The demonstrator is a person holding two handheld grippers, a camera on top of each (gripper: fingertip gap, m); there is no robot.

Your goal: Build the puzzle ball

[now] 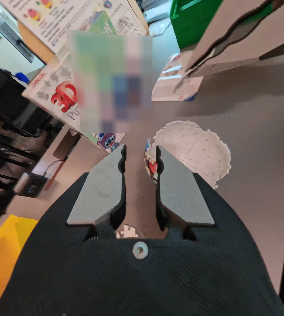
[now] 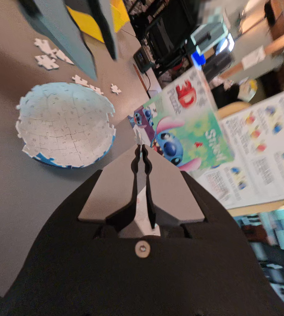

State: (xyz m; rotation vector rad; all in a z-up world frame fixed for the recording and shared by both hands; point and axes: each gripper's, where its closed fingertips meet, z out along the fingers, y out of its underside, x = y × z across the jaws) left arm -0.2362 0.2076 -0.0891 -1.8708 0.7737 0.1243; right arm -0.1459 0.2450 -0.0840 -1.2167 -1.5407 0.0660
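The half-built puzzle ball (image 1: 194,150) lies on the grey table as an open bowl, white inside up, with a blue printed outside; the right wrist view (image 2: 64,124) shows it too. My left gripper (image 1: 141,150) is open and empty, hovering just left of the bowl's rim. My right gripper (image 2: 140,147) is shut on a thin white puzzle piece (image 2: 139,137), seen edge-on, held in the air right of the bowl. It also shows far off in the left wrist view (image 1: 187,73). Loose white pieces (image 2: 47,54) lie beyond the bowl.
The puzzle box (image 2: 180,133) stands right of the bowl, with an instruction sheet (image 2: 266,145) behind it. One loose piece (image 1: 127,232) lies under my left gripper. A yellow object (image 1: 9,239) sits at the table's near left. A small black device (image 1: 31,186) is at the table edge. Spacing between my two grippers at the tips: around 10 cm.
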